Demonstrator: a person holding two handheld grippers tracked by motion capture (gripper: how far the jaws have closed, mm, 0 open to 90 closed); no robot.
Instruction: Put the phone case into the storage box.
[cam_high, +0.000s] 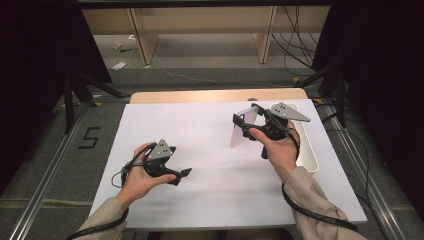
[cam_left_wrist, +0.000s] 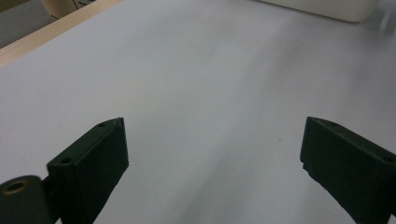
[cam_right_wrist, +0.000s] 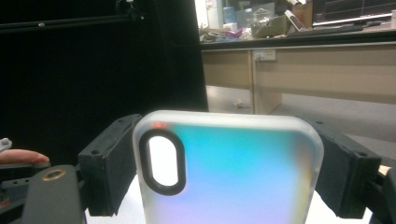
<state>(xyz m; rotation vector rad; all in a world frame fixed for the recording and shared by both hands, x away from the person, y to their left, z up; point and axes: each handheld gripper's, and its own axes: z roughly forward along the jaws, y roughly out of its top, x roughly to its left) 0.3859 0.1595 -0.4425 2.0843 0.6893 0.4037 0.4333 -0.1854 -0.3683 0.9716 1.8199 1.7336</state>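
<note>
My right tongs (cam_high: 248, 120) are clamped across a phone case (cam_high: 243, 129), the two black jaws pressing on its long edges, and I hold it lifted clear of the worktop (cam_high: 210, 170), over its right half and well towards the far side. In the high view the case stands nearly upright, hanging down from the jaws as a pale, translucent slab. In the right gripper view the phone case (cam_right_wrist: 233, 172) is between the jaws with its rounded top corners uppermost; its frosted back shimmers from turquoise to violet, and an oval camera cutout (cam_right_wrist: 163, 161) with a dark rim sits near its upper left corner. Just beyond my right hand (cam_high: 280, 147) a white tray (cam_high: 311, 160) lies along the right edge of the worktop. My left tongs (cam_high: 181, 175) are spread wide apart with nothing between them, held low over the left part of the white sheet, well apart from the case. In the left gripper view the two jaws frame bare white surface, and the white tray (cam_left_wrist: 327, 8) shows at the far upper right. My left hand (cam_high: 140, 175) wraps the grip, and a black cable (cam_high: 120, 176) loops beside the wrist.
</note>
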